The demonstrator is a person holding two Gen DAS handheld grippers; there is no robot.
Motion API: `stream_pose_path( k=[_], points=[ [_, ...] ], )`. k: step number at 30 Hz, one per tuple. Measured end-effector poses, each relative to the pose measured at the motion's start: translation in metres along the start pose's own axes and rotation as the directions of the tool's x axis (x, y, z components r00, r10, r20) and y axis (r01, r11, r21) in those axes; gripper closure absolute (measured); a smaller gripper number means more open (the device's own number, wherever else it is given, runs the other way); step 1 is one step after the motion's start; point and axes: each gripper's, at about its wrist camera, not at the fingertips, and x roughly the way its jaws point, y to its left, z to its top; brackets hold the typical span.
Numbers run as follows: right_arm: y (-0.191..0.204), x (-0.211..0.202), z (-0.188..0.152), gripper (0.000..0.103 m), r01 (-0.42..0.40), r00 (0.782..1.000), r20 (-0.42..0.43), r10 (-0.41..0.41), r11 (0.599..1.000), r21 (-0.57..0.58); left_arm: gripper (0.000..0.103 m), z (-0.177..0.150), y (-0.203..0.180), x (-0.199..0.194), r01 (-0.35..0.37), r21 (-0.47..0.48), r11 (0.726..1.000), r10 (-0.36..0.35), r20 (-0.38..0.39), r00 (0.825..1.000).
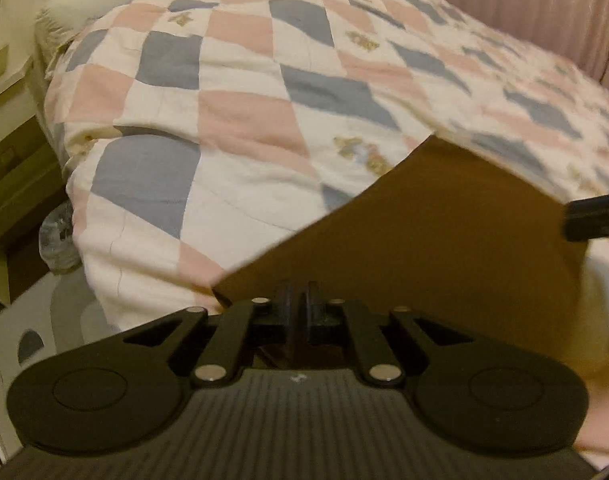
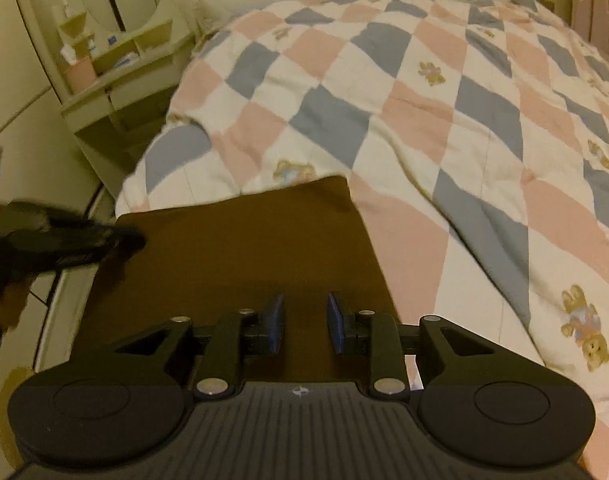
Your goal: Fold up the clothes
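Checkered quilt (image 2: pixel 444 120) under brown cloth (image 2: pixel 232 248); left tongs (image 1: pixel 298 300) clamp it, right tongs (image 2: pixel 304 320) parted above

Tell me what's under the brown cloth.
The brown cloth lies over the checked quilt at the bed's near edge. Quilt shows around it; whatever sits directly beneath the cloth is covered.

Brown cloth (image 2: pixel 232 240) smooth, matt; quilt (image 2: pixel 444 120) soft, puckered cotton; right gripper (image 2: pixel 304 322) matt black plastic.
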Motion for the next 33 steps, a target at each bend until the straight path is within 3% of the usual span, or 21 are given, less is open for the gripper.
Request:
stream_pose_path(
  k=[5,7,9,13,15,19,21,23,27,33],
  points=[
    [0.001,-0.001,0.010,0.071,0.065,0.997,0.038,-0.068,0.996,0.058,0.099,0.002,0.018,0.009,-0.041,0.009,0.999,0.041,0.013,0.999],
    [0.002,-0.011,0.011,0.070,0.077,0.994,0.065,-0.082,0.993,0.087,0.098,0.005,0.030,-0.005,-0.057,-0.051,0.997,0.057,0.017,0.998],
    [0.003,-0.017,0.011,0.069,0.080,0.993,0.078,-0.089,0.991,0.108,0.098,0.005,0.039,-0.024,-0.008,-0.110,0.994,0.009,0.005,1.000],
    [0.009,0.011,-0.001,0.066,0.134,0.991,-0.026,-0.132,0.986,0.103,0.097,-0.009,0.011,-0.056,0.133,-0.039,0.990,-0.134,-0.023,0.991],
    [0.011,0.016,0.000,0.065,0.156,0.988,-0.023,-0.155,0.981,0.115,0.089,-0.021,-0.006,-0.055,0.179,-0.015,0.984,-0.179,-0.066,0.982],
    [0.017,-0.007,0.005,0.065,0.145,0.987,0.036,-0.156,0.967,0.210,0.089,-0.031,-0.006,-0.031,0.114,-0.063,0.991,-0.123,-0.165,0.979],
    [0.024,-0.027,0.003,0.059,0.145,0.984,0.065,-0.165,0.961,0.236,0.089,-0.024,0.001,-0.042,0.093,-0.102,0.990,-0.108,-0.160,0.981],
    [0.031,-0.048,-0.005,0.043,0.138,0.984,0.072,-0.163,0.952,0.271,0.089,-0.019,0.001,-0.063,0.050,-0.084,0.995,-0.062,-0.156,0.986],
    [0.044,-0.086,-0.031,0.042,0.093,0.994,0.026,-0.111,0.922,0.375,0.085,-0.020,-0.008,-0.111,-0.002,-0.097,0.995,-0.015,-0.178,0.984],
    [0.071,-0.162,-0.068,0.031,0.072,0.996,0.018,-0.089,0.893,0.443,0.070,-0.035,-0.039,-0.202,-0.049,-0.156,0.987,0.018,-0.190,0.982]
  ],
)
